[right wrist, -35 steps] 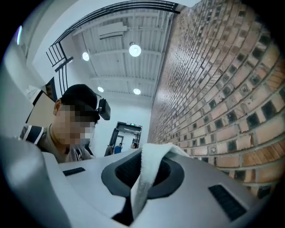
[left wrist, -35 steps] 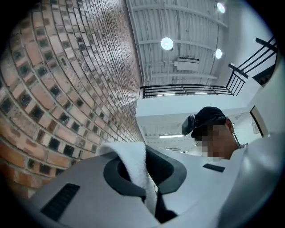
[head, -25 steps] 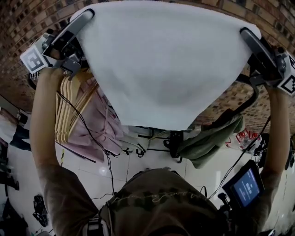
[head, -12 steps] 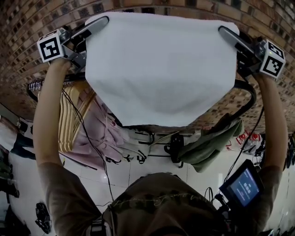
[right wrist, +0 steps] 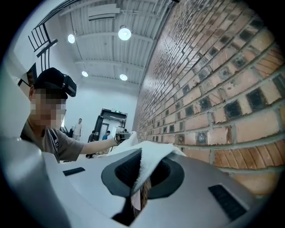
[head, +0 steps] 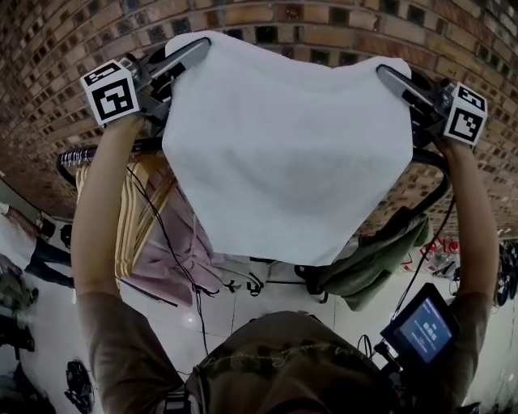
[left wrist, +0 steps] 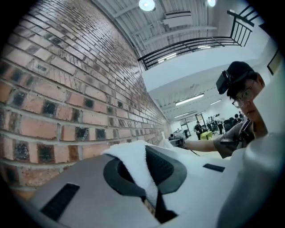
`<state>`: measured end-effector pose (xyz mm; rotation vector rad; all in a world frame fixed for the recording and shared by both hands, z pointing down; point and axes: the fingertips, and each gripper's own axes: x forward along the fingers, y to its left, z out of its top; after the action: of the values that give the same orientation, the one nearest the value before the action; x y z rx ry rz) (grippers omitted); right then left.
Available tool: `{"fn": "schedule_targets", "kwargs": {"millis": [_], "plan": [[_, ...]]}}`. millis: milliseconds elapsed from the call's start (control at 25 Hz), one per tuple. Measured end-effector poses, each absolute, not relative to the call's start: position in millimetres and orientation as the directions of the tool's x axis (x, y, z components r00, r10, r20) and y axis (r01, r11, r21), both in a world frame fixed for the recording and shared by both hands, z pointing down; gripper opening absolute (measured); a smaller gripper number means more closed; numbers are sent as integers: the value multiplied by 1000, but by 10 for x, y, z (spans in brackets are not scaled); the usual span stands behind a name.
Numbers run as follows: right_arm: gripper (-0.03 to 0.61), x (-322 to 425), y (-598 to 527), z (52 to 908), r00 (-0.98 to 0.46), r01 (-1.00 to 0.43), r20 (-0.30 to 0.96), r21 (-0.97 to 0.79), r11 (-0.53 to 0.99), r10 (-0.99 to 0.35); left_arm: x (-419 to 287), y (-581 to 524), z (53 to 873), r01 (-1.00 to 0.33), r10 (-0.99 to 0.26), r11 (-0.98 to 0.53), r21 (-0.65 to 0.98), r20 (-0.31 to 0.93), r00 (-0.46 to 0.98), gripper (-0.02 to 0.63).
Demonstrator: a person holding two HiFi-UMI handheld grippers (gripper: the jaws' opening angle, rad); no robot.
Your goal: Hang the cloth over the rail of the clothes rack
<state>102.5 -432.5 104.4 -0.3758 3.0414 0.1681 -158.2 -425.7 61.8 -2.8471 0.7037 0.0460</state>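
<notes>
Since the earlier frames, both tools and the cloth (head: 283,154) have dropped lower in the head view, and more brick wall (head: 267,20) shows above them. The left tool (head: 197,50), at upper left, is clamped tight on one top corner of the white cloth. The right tool (head: 390,75), at upper right, pinches the other corner. The cloth hangs spread between them at centre frame, covering the middle of the rack's dark rail (head: 77,155). Wooden hangers (head: 129,218) hang from the rail at left.

no print can be read; the small screen (head: 426,330) shows lines, perhaps text, too blurred.
</notes>
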Motion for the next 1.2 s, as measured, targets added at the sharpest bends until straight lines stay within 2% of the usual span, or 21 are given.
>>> {"fn": "schedule_targets", "kwargs": {"millis": [160,320,520,680,920,1200], "plan": [[14,998,-4390,1048,-954,-297,-75,73,952,-291,-1630,-4329,626,-532,-525,-831,-163,-83,847,12],[14,962,-4427,999,-924,-381,-61,51,923,-378,-1717,-4515,729,-610,-610,-786,-101,-33,792,14],[14,950,-4447,1020,-900,-434,-66,39,900,-431,-1764,-4612,788,-653,-654,-755,-62,-10,757,14],[14,969,-4453,1060,-899,-436,-60,34,899,-434,-1767,-4597,782,-642,-641,-767,-13,-29,767,14],[14,1002,-4438,1057,-908,-413,-78,3,911,-412,-1738,-4569,752,-558,-562,-827,71,-90,822,15],[15,1009,-4587,1260,-894,-449,13,-34,893,-448,-1733,-4718,951,-574,-572,-817,47,55,819,31]]}}
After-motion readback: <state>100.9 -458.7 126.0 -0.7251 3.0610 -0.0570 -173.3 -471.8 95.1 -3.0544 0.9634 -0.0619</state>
